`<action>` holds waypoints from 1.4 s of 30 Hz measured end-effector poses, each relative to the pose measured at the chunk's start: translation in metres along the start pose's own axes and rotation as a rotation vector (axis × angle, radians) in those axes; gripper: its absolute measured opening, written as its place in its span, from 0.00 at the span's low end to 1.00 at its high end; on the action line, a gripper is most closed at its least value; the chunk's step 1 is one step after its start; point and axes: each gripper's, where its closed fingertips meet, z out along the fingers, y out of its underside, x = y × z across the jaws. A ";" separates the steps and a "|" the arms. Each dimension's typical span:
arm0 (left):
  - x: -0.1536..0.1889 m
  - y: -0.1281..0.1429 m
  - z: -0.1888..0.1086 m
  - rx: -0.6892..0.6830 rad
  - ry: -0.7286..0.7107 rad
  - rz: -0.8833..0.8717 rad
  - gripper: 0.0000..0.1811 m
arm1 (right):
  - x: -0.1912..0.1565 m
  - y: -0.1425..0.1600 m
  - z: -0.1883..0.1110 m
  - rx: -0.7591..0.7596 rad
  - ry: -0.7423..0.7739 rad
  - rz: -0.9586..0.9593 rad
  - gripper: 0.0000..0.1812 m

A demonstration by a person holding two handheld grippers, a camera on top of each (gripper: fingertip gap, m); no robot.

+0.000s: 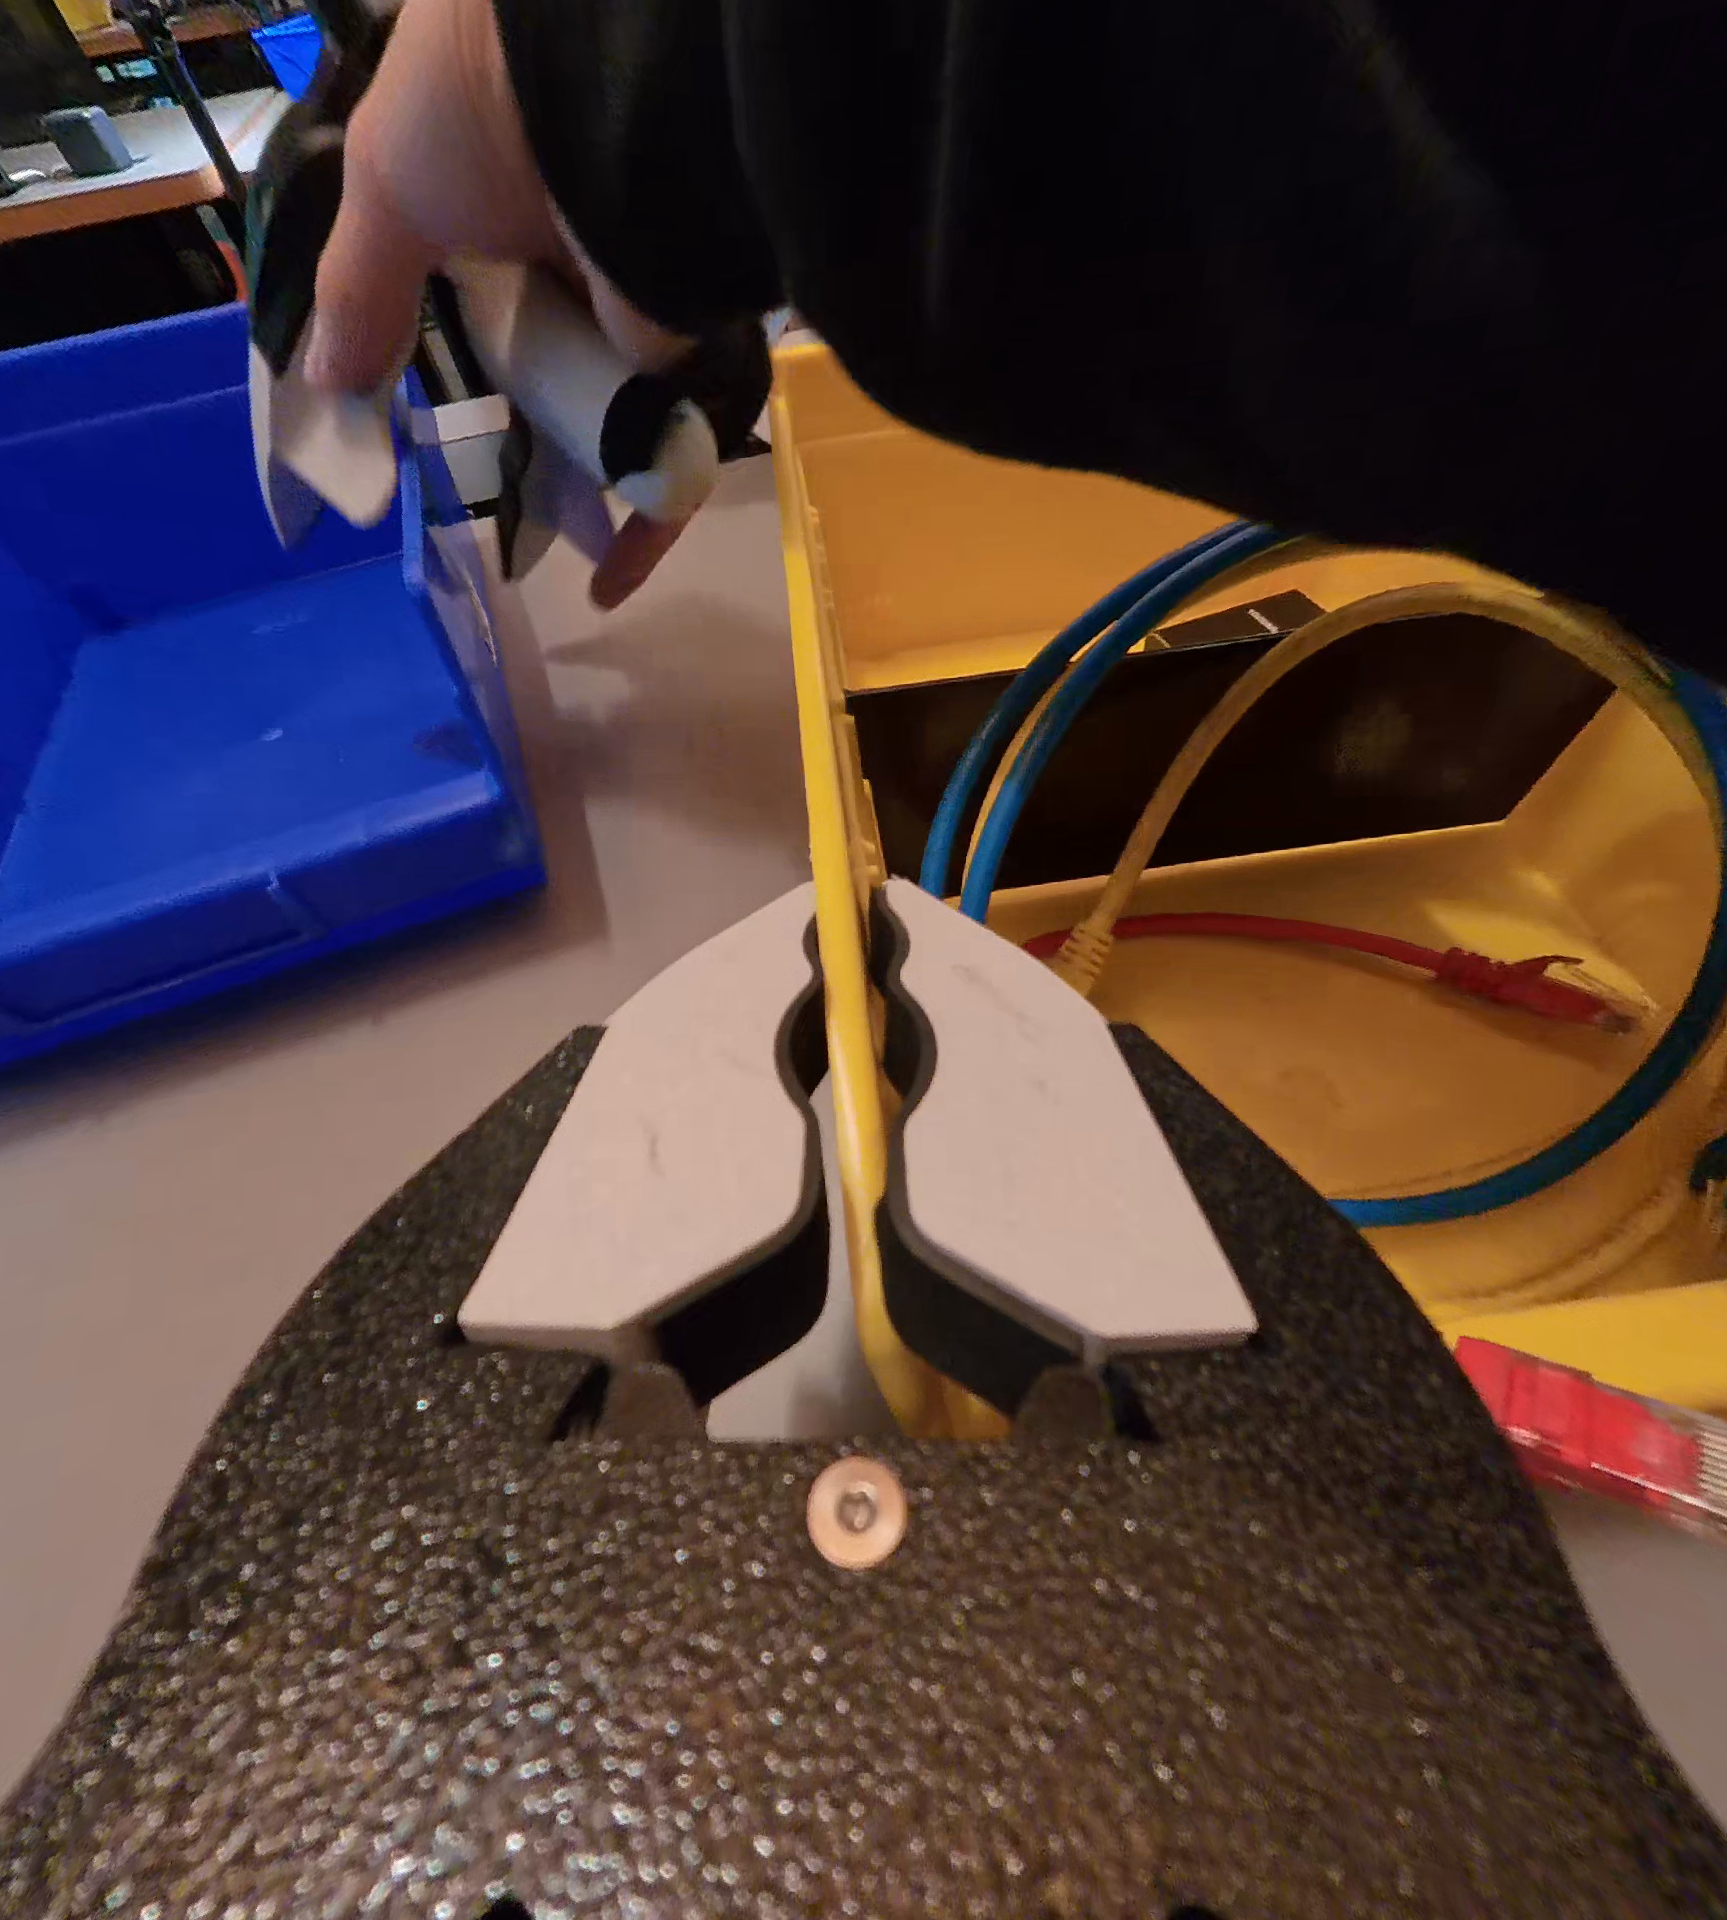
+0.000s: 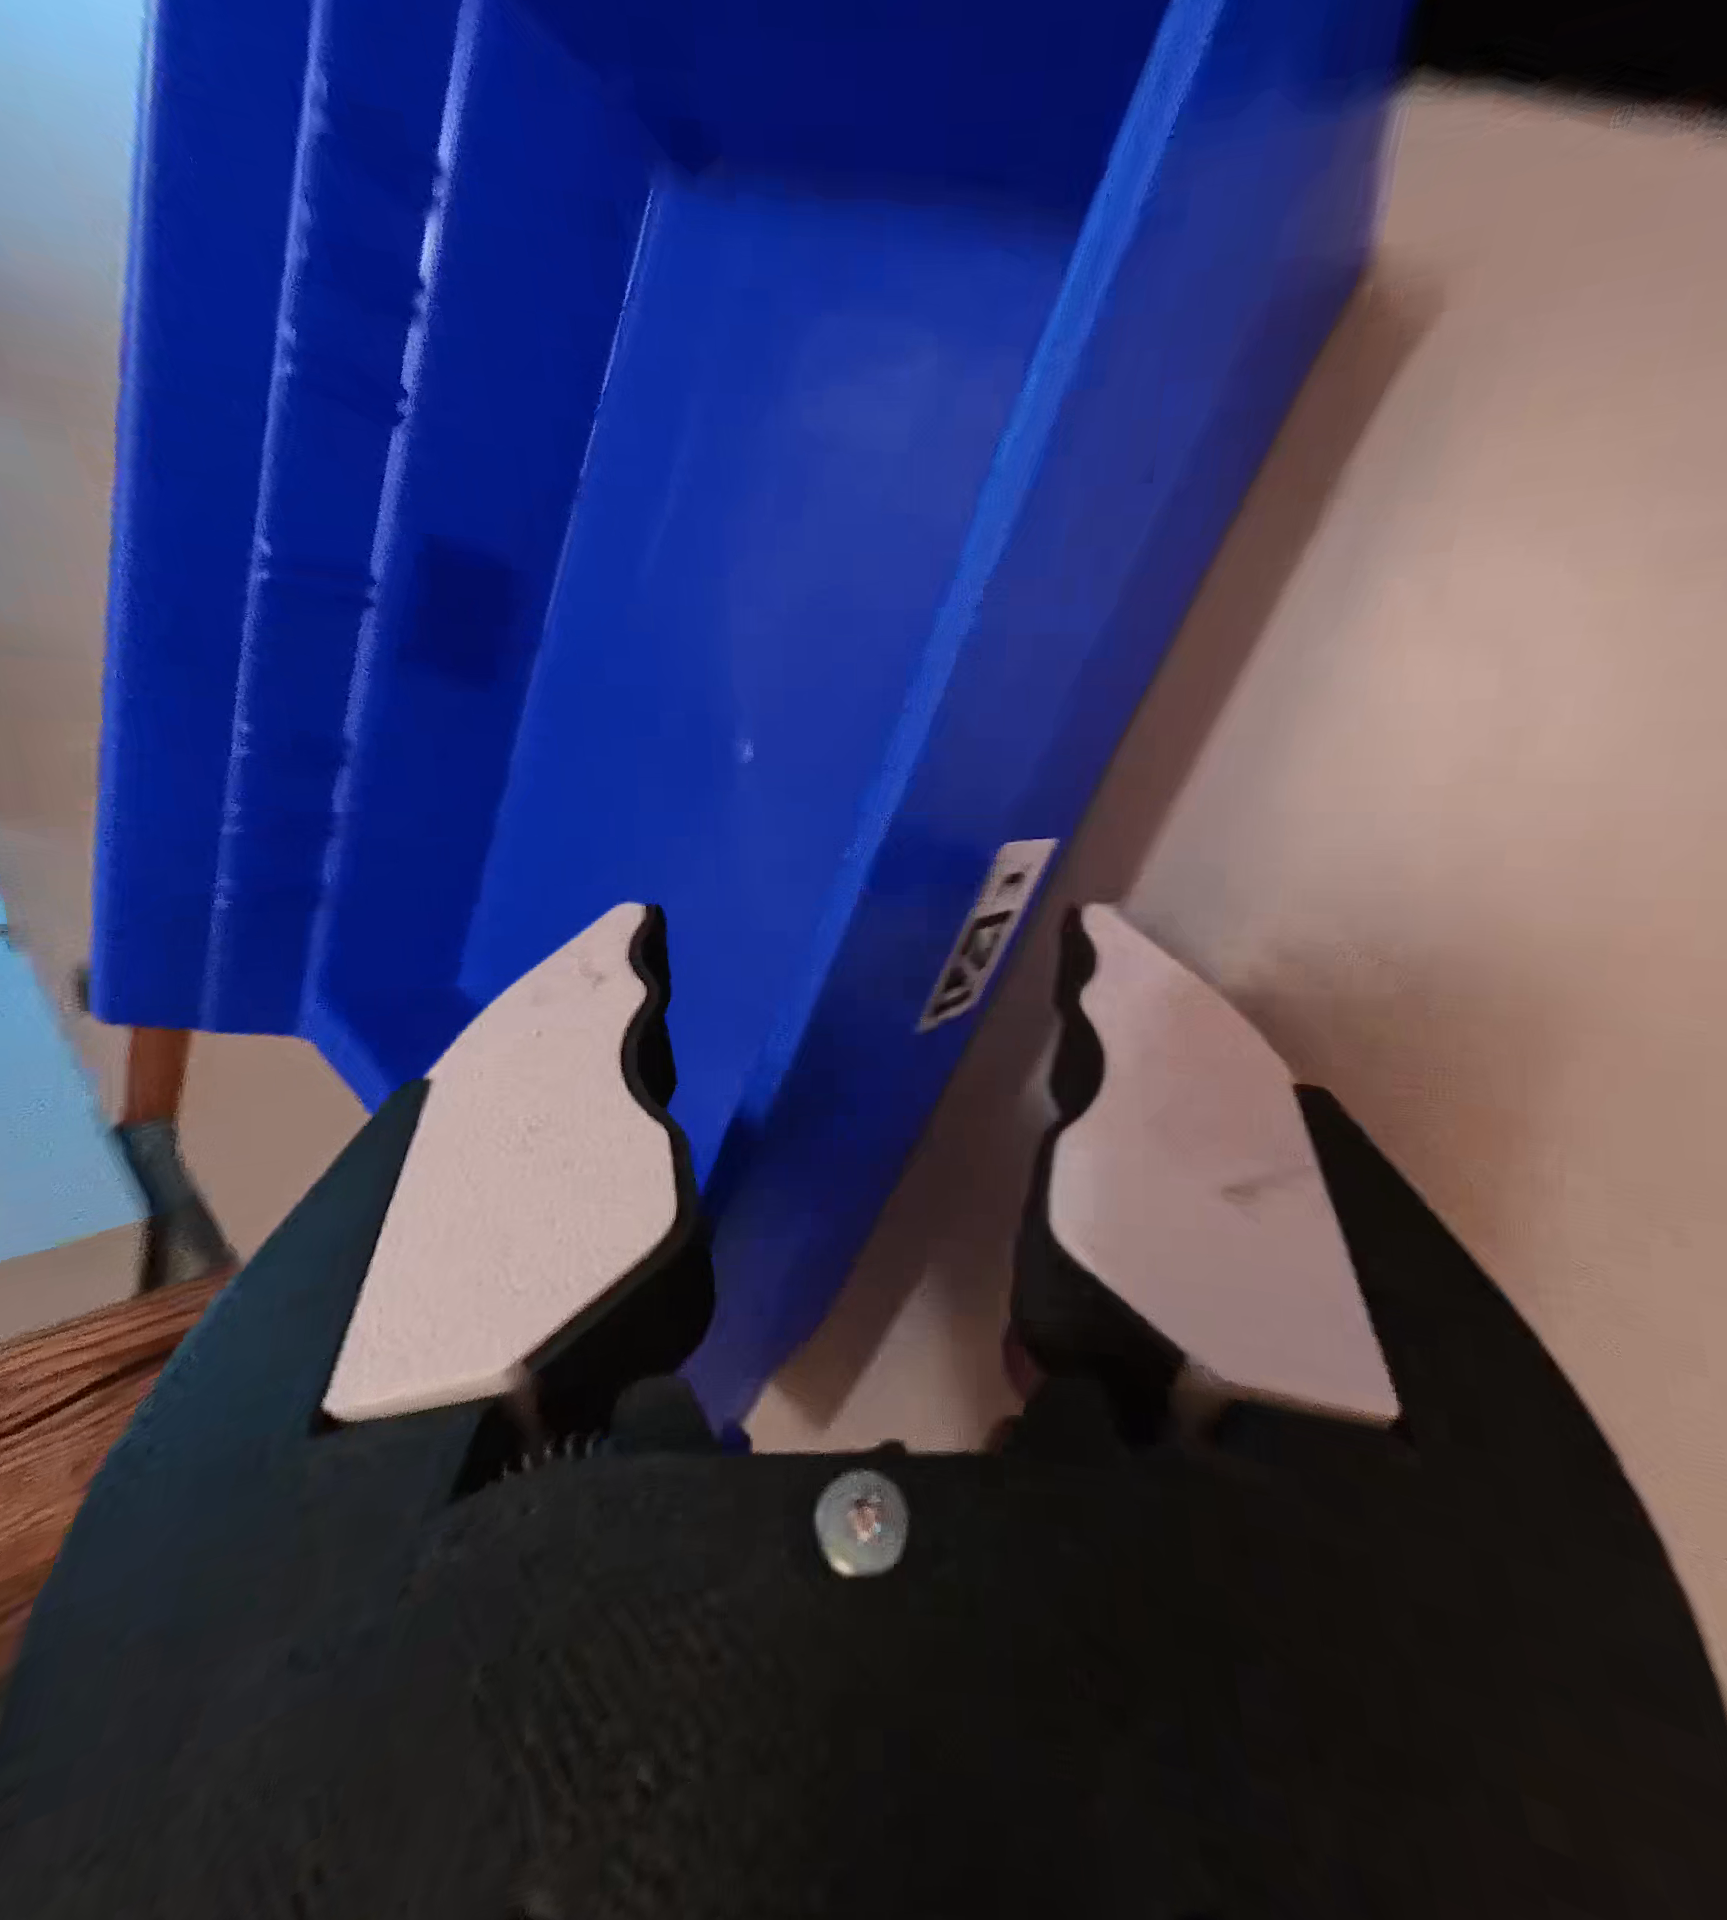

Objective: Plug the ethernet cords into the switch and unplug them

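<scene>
Two hand-held grippers, each a black textured body with pale grey fingers (image 1: 693,1101) edged in wavy black pads — one silver screw (image 1: 856,1512) centred at the base. Same build on the right gripper (image 2: 864,935), silver screw (image 2: 861,1523) too. Black sleeve (image 1: 1254,260) above — loose, dark fabric.

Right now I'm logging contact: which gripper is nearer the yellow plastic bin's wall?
Left. The left gripper is clamped on the yellow plastic bin wall; the right gripper hangs open over the blue plastic bin.
</scene>
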 end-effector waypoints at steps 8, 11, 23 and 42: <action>-0.004 0.000 0.000 0.016 -0.024 0.058 0.03 | 0.009 0.008 0.028 -0.028 0.167 -0.149 0.21; -0.016 0.002 -0.004 0.027 -0.046 0.069 0.04 | -0.003 -0.007 0.002 -0.031 0.116 -0.228 0.21; -0.111 0.021 -0.028 0.009 -0.177 0.040 0.04 | 0.054 -0.015 -0.322 0.342 0.025 -0.613 0.21; -0.288 0.011 0.044 0.038 -0.297 -0.122 0.03 | 0.434 0.189 -0.413 0.071 0.389 -0.020 0.22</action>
